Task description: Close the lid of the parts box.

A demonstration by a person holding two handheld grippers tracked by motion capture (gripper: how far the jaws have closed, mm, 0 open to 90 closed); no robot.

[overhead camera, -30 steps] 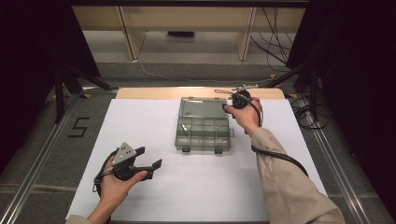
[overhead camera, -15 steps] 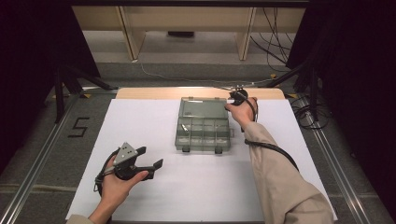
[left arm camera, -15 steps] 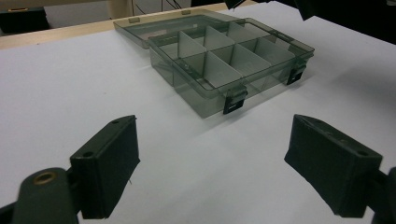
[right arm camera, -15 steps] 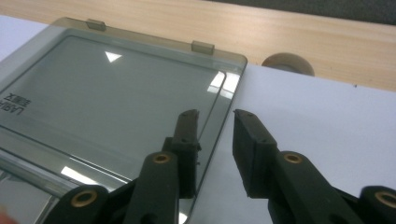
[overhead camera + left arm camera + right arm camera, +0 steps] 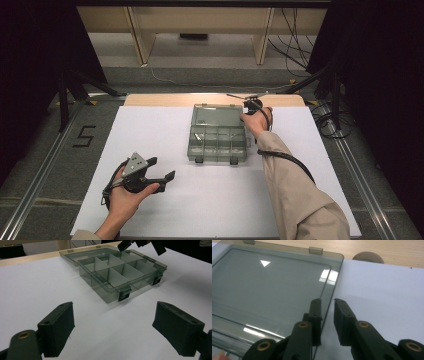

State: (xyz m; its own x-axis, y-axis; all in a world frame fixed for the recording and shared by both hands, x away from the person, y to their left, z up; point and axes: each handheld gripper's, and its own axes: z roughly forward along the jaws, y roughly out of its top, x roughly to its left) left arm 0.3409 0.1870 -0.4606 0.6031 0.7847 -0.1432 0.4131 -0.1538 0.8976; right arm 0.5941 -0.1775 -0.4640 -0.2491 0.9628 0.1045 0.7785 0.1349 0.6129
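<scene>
A smoky clear compartment box [image 5: 218, 142] stands on the white table top, its lid [image 5: 215, 116] folded back flat toward the far side. Its dividers and two front latches face me in the left gripper view [image 5: 120, 272]. My right gripper [image 5: 245, 102] is at the lid's right edge. In the right gripper view its jaws [image 5: 328, 301] stand a narrow gap apart, one over the lid [image 5: 269, 287], the other just outside its edge. My left gripper [image 5: 161, 168] rests near the front left, wide open and empty [image 5: 113, 327], pointing at the box.
A white sheet [image 5: 150, 130] covers the table, with a wooden strip [image 5: 160, 100] along the far edge. A round wooden disc [image 5: 368, 257] lies beyond the lid's corner. Cables [image 5: 325, 120] trail off the right side.
My right hand has shifted a little left and toward the lid's right edge. The left gripper and the box have stayed put.
</scene>
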